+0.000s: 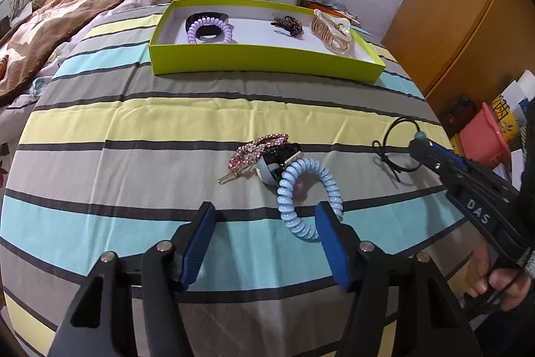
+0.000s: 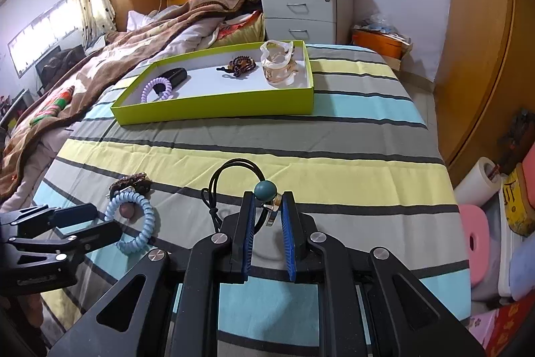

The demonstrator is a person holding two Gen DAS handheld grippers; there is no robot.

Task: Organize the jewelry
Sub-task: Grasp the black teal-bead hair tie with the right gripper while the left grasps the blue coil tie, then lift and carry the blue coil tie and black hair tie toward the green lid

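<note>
Over on the left, the left gripper (image 1: 265, 216) is sitting wide open just above the striped bedsheet (image 1: 133, 109), and the blue spiral hair tie (image 1: 309, 193) is lying right against its right pad, not actually between the jaws yet. Just behind that, a sparkly pink hair clip (image 1: 259, 146) is piling up with a couple of other bits, so a sloppy close is probably going to snag the clip too or just shove the coil away. Moving right, the right gripper (image 2: 267, 206) is narrowing on the black cord hair tie (image 2: 234, 166) with the teal bead (image 2: 265, 189), pinching near the bead and a metal ring; whether it's fully gripped, can't tell. That bead is round, so it's likely slipping out on the way to the green tray (image 2: 214, 107) further back.
</note>
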